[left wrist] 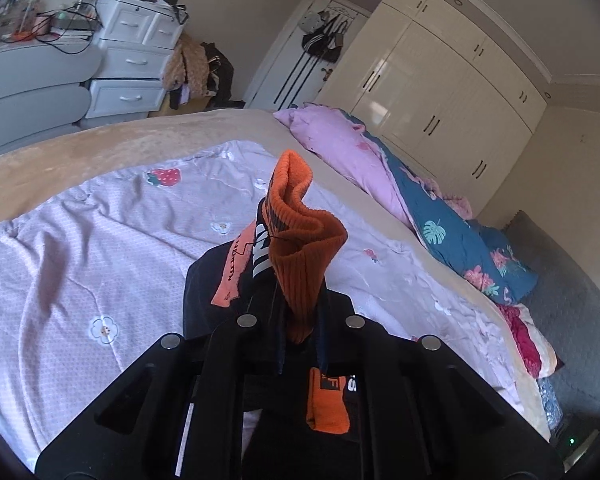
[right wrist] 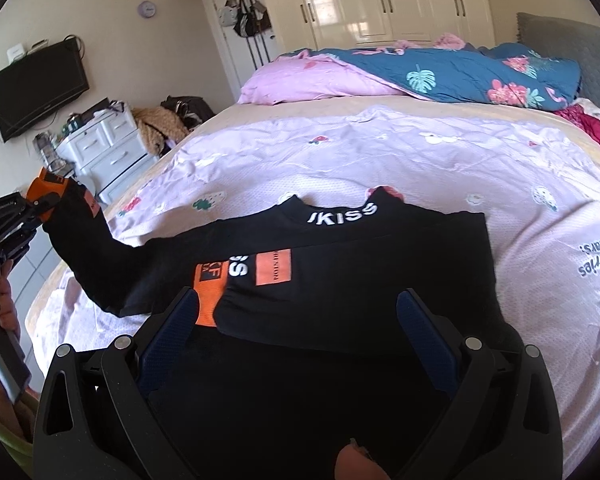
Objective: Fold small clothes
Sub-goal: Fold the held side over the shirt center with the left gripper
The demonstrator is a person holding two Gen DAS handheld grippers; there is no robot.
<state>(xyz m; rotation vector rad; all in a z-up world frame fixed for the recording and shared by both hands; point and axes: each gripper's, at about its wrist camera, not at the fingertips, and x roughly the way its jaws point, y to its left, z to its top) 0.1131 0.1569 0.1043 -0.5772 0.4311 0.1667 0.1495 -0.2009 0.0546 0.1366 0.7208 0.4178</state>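
Note:
A black sweater [right wrist: 340,280] with white lettering and orange patches lies on the pink quilt [right wrist: 420,168]. Its left sleeve [right wrist: 100,256] is lifted off the bed toward the left. My left gripper [left wrist: 300,328] is shut on that sleeve's orange ribbed cuff [left wrist: 300,240], which stands up between the fingers. From the right wrist, the left gripper [right wrist: 40,204] is at the far left edge, gripping the cuff [right wrist: 48,188]. My right gripper [right wrist: 300,320] is open, blue pads wide apart just over the sweater's lower body. The other orange cuff [right wrist: 208,292] lies folded onto the chest.
A crumpled blue floral duvet [right wrist: 460,72] with a pink underside lies along the far side of the bed. White drawers [right wrist: 100,148] with clutter stand past the bed's foot, beside a heap of clothes [right wrist: 160,124]. A hand [right wrist: 0,300] holds the left gripper.

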